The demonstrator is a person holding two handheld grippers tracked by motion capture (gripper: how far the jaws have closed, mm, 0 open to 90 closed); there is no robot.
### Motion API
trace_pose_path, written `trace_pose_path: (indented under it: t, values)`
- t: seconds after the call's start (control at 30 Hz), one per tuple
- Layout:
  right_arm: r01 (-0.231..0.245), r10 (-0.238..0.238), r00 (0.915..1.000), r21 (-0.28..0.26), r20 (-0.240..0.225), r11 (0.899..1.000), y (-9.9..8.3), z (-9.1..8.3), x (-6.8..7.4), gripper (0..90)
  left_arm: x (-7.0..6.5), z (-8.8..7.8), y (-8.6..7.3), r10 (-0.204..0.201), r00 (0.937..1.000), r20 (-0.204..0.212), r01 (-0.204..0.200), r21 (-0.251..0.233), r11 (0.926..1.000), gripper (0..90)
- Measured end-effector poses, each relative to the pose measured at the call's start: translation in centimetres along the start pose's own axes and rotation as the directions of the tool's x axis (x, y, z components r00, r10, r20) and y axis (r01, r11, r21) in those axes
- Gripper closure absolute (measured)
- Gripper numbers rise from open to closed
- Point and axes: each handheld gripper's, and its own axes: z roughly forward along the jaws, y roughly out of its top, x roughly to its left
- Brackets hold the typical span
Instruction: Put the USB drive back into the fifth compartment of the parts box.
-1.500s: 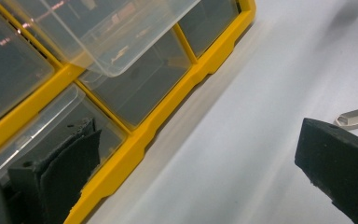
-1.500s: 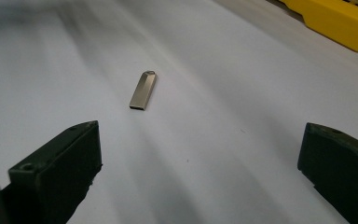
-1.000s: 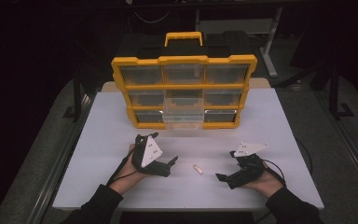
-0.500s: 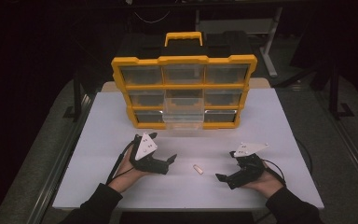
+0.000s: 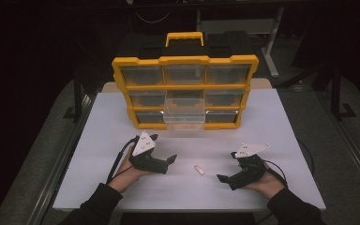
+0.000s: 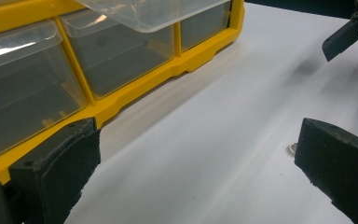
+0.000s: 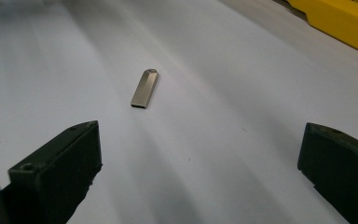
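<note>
Since a second ago the left gripper (image 5: 170, 160) has turned a little toward the metal stick (image 5: 198, 169); the right gripper (image 5: 225, 178) has hardly moved. From above, the stick lies on the white table (image 5: 281, 122) between both, before the yellow organizer (image 5: 185, 89). In the left gripper view the jaws stand wide, the stick (image 6: 292, 148) beside the right jaw. In the right gripper view the jaws are wide too, the stick (image 7: 144, 88) ahead; I would approach low and close across its narrow sides.

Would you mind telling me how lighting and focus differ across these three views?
High view: dark surroundings, only the white table lit. Left gripper view: glare on the clear drawers, near jaws soft. Right gripper view: the metal USB stick is sharp, faint shadow bands cross the table.
</note>
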Motion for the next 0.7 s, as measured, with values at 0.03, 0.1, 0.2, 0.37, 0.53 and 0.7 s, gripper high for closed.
trace_pose_path:
  t: [0.03, 0.1, 0.2, 0.37, 0.53, 0.7]
  values:
    - [0.0, 0.0, 1.0, 0.001, 0.0, 1.0, 0.0, 0.0, 0.0, 0.0, 0.1, 0.0, 0.0, -0.005, 1.0, 0.002, 0.005, 0.001, 1.0, 0.0]
    - [-0.003, 0.003, 1.0, 0.002, 0.0, 1.0, 0.0, 0.0, 0.0, 0.0, 0.2, 0.0, -0.1, -0.006, 1.0, 0.004, 0.006, 0.006, 1.0, 0.0]
    - [-0.003, 0.003, 1.0, 0.003, 0.0, 1.0, 0.0, 0.0, 0.1, 0.0, 0.4, 0.1, -0.2, -0.007, 1.0, 0.007, 0.007, 0.012, 0.9999, 0.0]
    - [-0.005, 0.005, 1.0, 0.003, 0.001, 1.0, 0.0, 0.0, 0.0, 0.0, 0.6, 0.1, -0.3, 0.001, 1.0, 0.009, -0.001, 0.012, 0.9999, 0.0]
    - [-0.006, 0.006, 1.0, 0.003, 0.0, 1.0, 0.0, 0.0, 0.0, 0.0, 0.7, 0.1, -0.5, 0.007, 0.9999, 0.013, -0.007, 0.011, 0.9999, 0.0]
    - [-0.007, 0.007, 1.0, 0.003, 0.0, 1.0, 0.0, 0.0, 0.0, 0.0, 1.1, -0.2, -0.7, 0.009, 0.9999, 0.009, -0.01, 0.008, 0.9999, 0.0]
